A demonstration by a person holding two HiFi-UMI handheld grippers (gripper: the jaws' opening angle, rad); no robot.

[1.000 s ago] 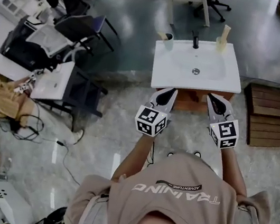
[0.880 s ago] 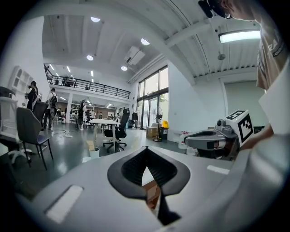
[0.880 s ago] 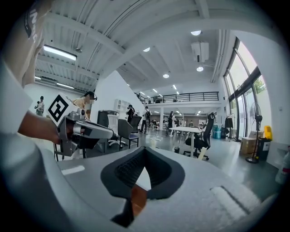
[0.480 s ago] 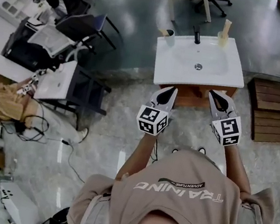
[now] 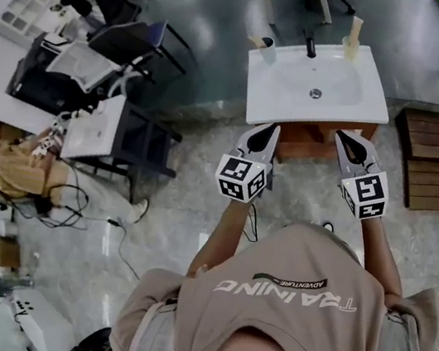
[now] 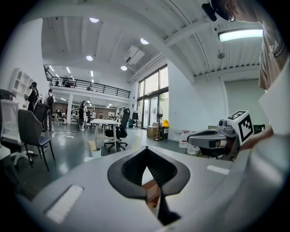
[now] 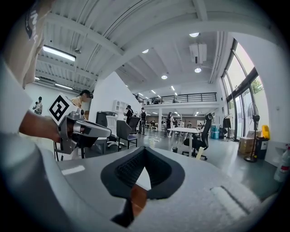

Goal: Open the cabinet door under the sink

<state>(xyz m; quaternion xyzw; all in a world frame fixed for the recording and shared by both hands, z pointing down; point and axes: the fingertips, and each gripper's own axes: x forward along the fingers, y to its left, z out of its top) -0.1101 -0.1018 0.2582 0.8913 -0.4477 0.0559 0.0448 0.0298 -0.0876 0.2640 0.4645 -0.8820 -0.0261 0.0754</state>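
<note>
The left gripper (image 6: 146,150) and right gripper (image 7: 144,149) each have their jaws pressed together at the tips, gripping nothing. Just ahead of and below them is the wooden cabinet (image 5: 309,142) under the sink (image 5: 301,92). In the last second the grippers have only drifted slightly apart, so opening likely hasn't begun. Behind them, the shirt (image 5: 285,325) reads "TRAINING" and "ADVENTURE".

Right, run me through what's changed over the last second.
Very little. The head view has drifted, so the sink sits slightly higher in the picture. The left gripper and right gripper have gone with it, keeping their place by its front edge, in front of the cabinet. Nothing was gripped or released; both grippers stay shut and empty.
</note>
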